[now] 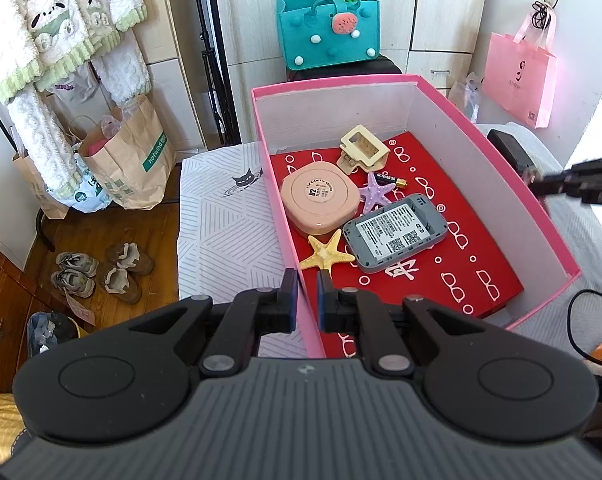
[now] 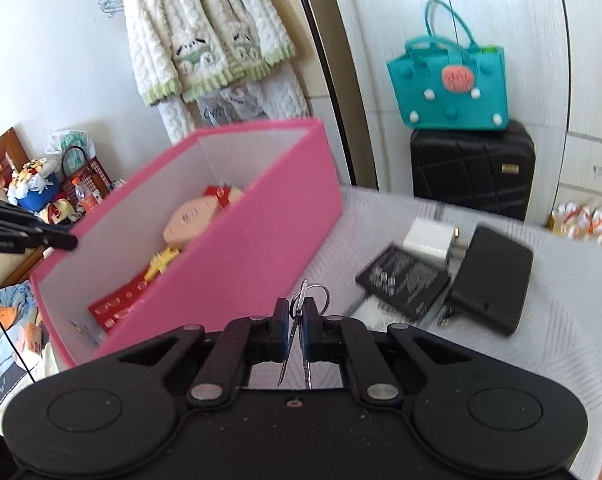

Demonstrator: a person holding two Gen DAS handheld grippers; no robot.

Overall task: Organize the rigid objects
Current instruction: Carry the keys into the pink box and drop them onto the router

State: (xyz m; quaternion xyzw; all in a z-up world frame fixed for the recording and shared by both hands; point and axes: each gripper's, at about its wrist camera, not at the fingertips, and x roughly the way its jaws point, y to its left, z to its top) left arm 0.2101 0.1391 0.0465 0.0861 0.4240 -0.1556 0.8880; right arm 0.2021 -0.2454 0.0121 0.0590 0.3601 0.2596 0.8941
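Note:
A pink box (image 1: pixel 501 168) with a red lining holds a pink compact (image 1: pixel 320 201), a cream hair clip (image 1: pixel 363 148), a purple starfish (image 1: pixel 375 194), a yellow starfish (image 1: pixel 328 251), a battery (image 1: pixel 391 179) and a grey device (image 1: pixel 395 232). My left gripper (image 1: pixel 306 300) straddles the box's near left wall, jaws nearly closed on it. My right gripper (image 2: pixel 295 316) is shut on a bunch of keys (image 2: pixel 305 300) beside the box (image 2: pixel 237 256). On the cloth to its right lie a flat black battery (image 2: pixel 405 280), a white charger (image 2: pixel 429 242) and a black case (image 2: pixel 491 280).
A teal felt bag (image 2: pixel 449 84) sits on a black suitcase (image 2: pixel 473 168) behind the table. A pink bag (image 1: pixel 519 76) hangs at the right. Paper bags (image 1: pixel 129 160) and shoes (image 1: pixel 101 272) are on the wooden floor at the left.

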